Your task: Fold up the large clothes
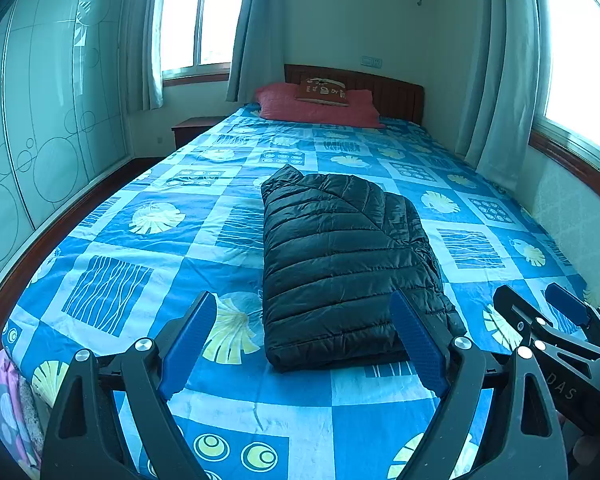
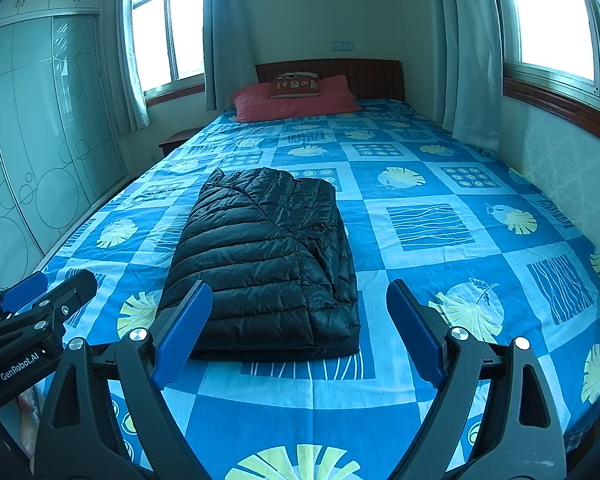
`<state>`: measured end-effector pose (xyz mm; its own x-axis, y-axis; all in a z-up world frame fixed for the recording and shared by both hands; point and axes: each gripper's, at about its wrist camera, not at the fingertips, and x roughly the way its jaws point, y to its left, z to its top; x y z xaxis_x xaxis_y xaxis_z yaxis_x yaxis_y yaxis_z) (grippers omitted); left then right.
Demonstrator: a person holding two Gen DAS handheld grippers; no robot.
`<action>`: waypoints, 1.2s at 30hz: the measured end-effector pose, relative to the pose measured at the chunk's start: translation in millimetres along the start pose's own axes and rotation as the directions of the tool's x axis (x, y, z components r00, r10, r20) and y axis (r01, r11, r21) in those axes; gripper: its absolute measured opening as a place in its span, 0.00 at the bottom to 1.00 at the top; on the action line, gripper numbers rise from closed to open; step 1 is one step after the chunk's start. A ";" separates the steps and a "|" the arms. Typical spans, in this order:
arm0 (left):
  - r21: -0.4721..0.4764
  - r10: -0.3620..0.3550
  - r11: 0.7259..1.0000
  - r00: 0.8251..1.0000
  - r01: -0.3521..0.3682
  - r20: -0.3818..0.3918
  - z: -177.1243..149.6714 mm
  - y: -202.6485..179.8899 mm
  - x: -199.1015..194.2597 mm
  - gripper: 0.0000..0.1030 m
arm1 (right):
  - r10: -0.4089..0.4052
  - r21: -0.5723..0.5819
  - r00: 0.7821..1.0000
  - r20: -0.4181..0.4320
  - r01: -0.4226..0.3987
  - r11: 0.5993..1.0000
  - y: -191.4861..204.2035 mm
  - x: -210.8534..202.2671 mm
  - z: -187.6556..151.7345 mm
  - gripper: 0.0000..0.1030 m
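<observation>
Black down jacket point(image 1: 340, 264) lies folded into a compact rectangle at mid-frame on the bed point(image 1: 140, 264). I hold left gripper point(image 1: 304, 344) and right gripper point(image 2: 300, 332) clear, fingers spread, empty; folding appears complete.

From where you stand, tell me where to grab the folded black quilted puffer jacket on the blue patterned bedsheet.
Take the folded black quilted puffer jacket at its near short edge, coming from the foot of the bed. That edge faces both open tools, lies flat, and shows stacked layers, so pinching near each near corner should probably keep the fold together.
</observation>
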<state>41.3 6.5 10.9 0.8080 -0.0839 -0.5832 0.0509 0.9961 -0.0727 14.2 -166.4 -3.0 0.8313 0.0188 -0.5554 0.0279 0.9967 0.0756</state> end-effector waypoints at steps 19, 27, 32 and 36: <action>0.003 0.028 1.000 0.999 -0.028 -0.019 0.4 -1.3 7.2 0.85 | 0.003 0.000 1.000 -0.001 -0.003 1.000 1.9 4.1 -0.7 0.86; 0.029 0.017 0.999 1.000 -0.017 -0.009 8.8 -4.2 10.8 0.85 | 0.005 0.001 1.000 -0.004 -0.005 1.000 1.9 8.5 -1.7 0.86; 0.005 0.067 0.998 0.998 -0.067 0.008 5.6 -1.5 16.2 0.85 | 0.008 0.007 1.000 -0.015 -0.008 1.000 -1.6 15.1 -3.3 0.86; 0.012 0.062 0.998 0.998 -0.062 0.011 5.0 1.2 22.9 0.85 | 0.011 0.011 1.000 -0.025 -0.011 1.000 -6.6 19.9 -4.0 0.86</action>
<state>62.8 6.0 1.5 0.8160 -0.0214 -0.5777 0.0073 0.9996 -0.0268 28.4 -172.3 -17.8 0.8177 0.0319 -0.5747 0.0250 0.9955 0.0909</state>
